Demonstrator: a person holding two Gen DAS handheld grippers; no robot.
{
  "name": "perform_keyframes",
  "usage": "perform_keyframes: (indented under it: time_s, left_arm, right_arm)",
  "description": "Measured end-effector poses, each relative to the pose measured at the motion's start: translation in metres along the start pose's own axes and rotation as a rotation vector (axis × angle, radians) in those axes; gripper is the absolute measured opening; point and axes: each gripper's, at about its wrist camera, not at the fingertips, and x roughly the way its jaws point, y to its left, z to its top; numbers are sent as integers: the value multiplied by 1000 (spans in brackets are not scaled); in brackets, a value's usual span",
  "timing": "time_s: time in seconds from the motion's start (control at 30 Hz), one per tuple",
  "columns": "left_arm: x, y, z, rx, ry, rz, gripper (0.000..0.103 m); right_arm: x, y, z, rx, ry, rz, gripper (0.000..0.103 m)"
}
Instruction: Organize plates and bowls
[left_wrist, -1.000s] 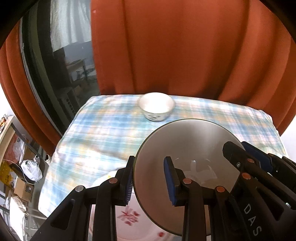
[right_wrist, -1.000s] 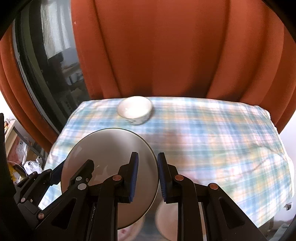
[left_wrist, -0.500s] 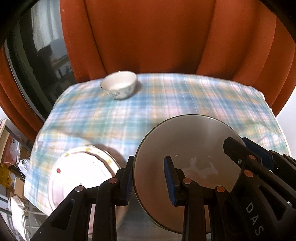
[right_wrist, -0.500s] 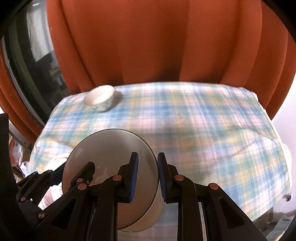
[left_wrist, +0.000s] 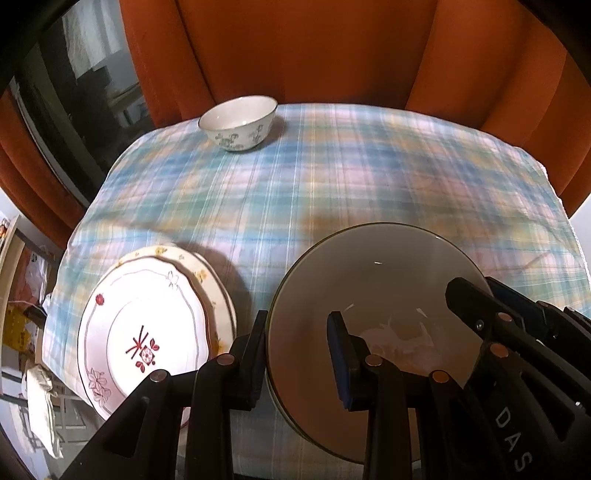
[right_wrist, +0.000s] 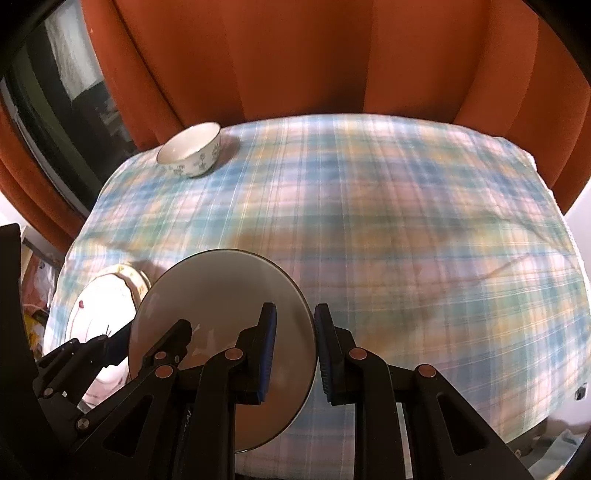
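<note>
Both grippers hold one large grey bowl (left_wrist: 376, 295) (right_wrist: 221, 295) by its rim, just above the near part of the checked tablecloth. My left gripper (left_wrist: 299, 354) is shut on the bowl's left rim, one finger outside and one inside. My right gripper (right_wrist: 293, 350) is shut on the right rim. To the left lie two stacked floral plates (left_wrist: 147, 325) (right_wrist: 103, 306). A small white bowl with blue flowers (left_wrist: 240, 122) (right_wrist: 192, 153) stands at the far left of the table.
The checked tablecloth (left_wrist: 369, 177) (right_wrist: 406, 240) covers the table. Orange curtains (right_wrist: 332, 55) hang behind it, with a dark window (left_wrist: 74, 92) at left. Bags and clutter (left_wrist: 33, 369) lie on the floor to the left.
Both grippers have carried the grey bowl toward the near side and lower. The stacked plates have come into full view at left, and the small bowl now looks farther away.
</note>
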Motion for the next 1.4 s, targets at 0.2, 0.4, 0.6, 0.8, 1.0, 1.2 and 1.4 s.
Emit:
perform_keyframes:
  time_s: [0.2,0.4,0.6,0.8,1.0,1.2,1.4]
  left_arm:
    - [8,5,-6,-3,47,9,30]
    - [13,7,-15,2,84,-5,30]
    - [14,4,-21,38,85,4,30]
    - [8,9,-23,59,77,-59,39]
    - [-3,17,-21,88,42,-134,60]
    - [-21,35,-21,104,-7,-197,75]
    - [-35,69,-18,113,-49,-206,80]
  right_arm:
    - [9,2,-3,-9,35,14,25]
    - [14,5,-12,-19,67,14,25]
    - [15,9,-18,-43,63,-15,25]
    - [14,12,-20,-15,49,-48,27]
    - [6,19,-26,37,33,-43,57]
    - [-13,37,-27,72,-24,-93,70]
    - [-28,69,-26,93,-57,-108,74]
